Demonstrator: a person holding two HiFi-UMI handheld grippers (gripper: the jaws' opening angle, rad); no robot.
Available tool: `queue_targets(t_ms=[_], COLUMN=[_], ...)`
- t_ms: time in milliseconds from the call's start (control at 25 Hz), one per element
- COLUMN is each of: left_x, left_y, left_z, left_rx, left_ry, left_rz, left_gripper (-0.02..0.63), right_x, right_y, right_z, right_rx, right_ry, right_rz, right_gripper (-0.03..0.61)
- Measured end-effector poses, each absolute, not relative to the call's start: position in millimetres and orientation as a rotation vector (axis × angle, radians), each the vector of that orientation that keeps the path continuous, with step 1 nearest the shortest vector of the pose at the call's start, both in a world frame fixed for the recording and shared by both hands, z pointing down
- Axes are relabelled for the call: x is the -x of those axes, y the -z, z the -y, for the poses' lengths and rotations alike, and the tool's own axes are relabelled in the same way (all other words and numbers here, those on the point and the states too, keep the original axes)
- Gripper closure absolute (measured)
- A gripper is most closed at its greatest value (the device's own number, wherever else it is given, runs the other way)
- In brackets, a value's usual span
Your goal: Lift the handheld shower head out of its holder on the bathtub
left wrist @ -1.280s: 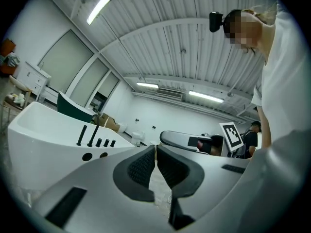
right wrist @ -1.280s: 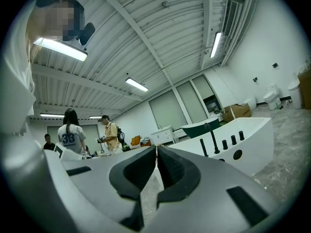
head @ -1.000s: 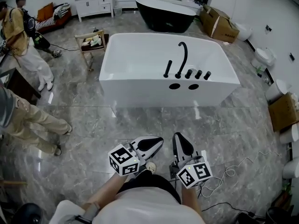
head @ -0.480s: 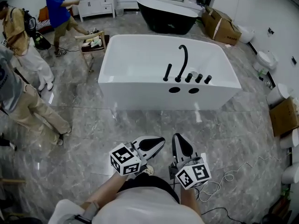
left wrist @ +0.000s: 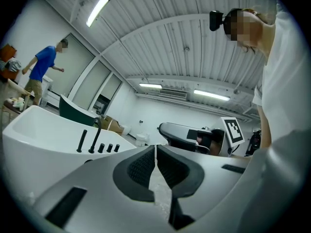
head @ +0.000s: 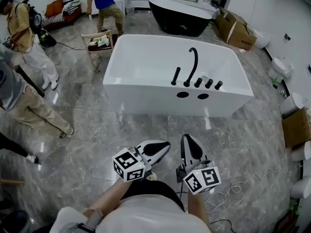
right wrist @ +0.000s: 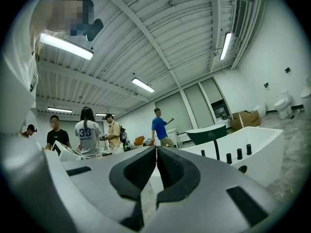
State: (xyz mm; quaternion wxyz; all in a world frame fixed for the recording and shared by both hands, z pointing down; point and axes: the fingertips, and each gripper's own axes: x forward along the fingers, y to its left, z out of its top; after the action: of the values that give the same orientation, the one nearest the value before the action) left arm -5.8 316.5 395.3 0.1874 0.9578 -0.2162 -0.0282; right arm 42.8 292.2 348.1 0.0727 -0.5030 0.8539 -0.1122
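The white bathtub (head: 146, 89) stands a good step ahead of me on the marble floor. On its near rim the black handheld shower head (head: 175, 75) stands upright in its holder, just left of the curved black spout (head: 193, 62) and three black knobs (head: 209, 83). Both grippers are held low in front of my body, well short of the tub. My left gripper (head: 166, 144) is shut and holds nothing; its own view shows the jaws (left wrist: 155, 148) meeting, with the shower head (left wrist: 81, 141) far off. My right gripper (head: 185, 139) is likewise shut and holds nothing (right wrist: 156, 149).
A black bathtub (head: 181, 16) sits behind the white one. A wooden chair (head: 99, 41) with clutter stands at the tub's far left corner. People (head: 22, 98) stand at the left. Cardboard boxes (head: 238, 30) and toilets (head: 280, 66) line the right wall. A white cable (head: 233, 186) lies on the floor.
The tub sits slightly lower and nearer in the head view, as both shut grippers drifted toward it. A person in a blue shirt walked in and went right behind the chair.
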Motion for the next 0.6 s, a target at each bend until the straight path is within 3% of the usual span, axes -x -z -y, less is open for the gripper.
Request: queue_targets(t_ms=[600], left_x=[8.5], left_y=[-405.9], left_z=[-297.7], left_rx=[-2.658], left_ry=[0.085], left_rz=[0.657], left_gripper=[0.594], right_x=[-48.6], right_y=[-364.8], right_z=[-276.1], right_rx=[1.558], right_ry=[0.395], right_rz=[-2.539], right_gripper=[0.56])
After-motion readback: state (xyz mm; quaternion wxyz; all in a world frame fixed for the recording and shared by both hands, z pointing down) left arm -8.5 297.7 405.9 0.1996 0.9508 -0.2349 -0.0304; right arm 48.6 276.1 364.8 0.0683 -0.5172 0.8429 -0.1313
